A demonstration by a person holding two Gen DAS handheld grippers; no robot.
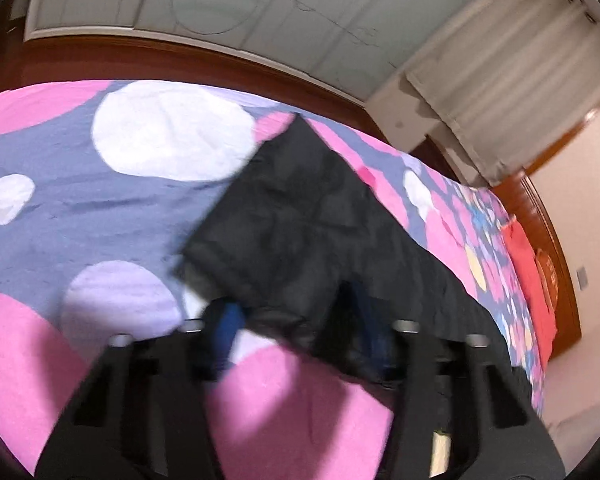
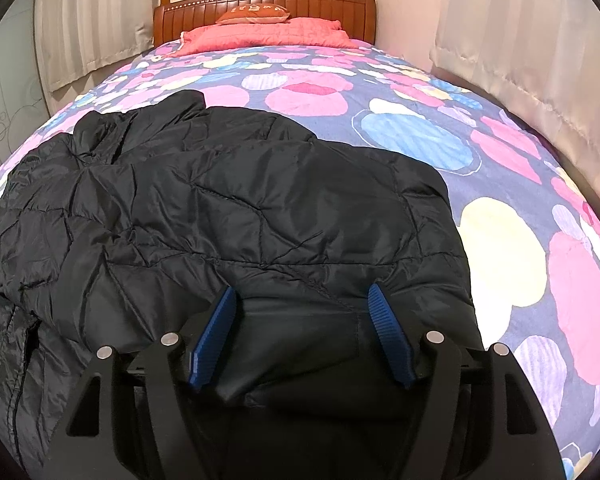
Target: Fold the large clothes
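Ahead of right tool: black quilted jacket (image 2: 236, 208) spread over the flowered bedspread (image 2: 420, 136), hem end nearest, bulk running off to the tool's left.
Right tool (image 2: 302, 312): jaws standing fairly wide, blue pads (image 2: 388, 332) either side of a fold of hem; fabric lies between them, but no pinch is visible.
Left tool (image 1: 296, 312): picture blurred; dark cloth sits between the blue pads (image 1: 228, 324), jaws narrowed. Whether they actually clamp the cloth, I cannot tell.
Left tool's view: a flap of jacket (image 1: 300, 208) stretches away from the tool over the bedspread (image 1: 80, 200).
Handling, judged: light, puffy, very soft; shiny shell likely slippery; padding springs back, so folds may not stay.
Where to grip, judged: stitched hem edge or corner seam, taking both layers.
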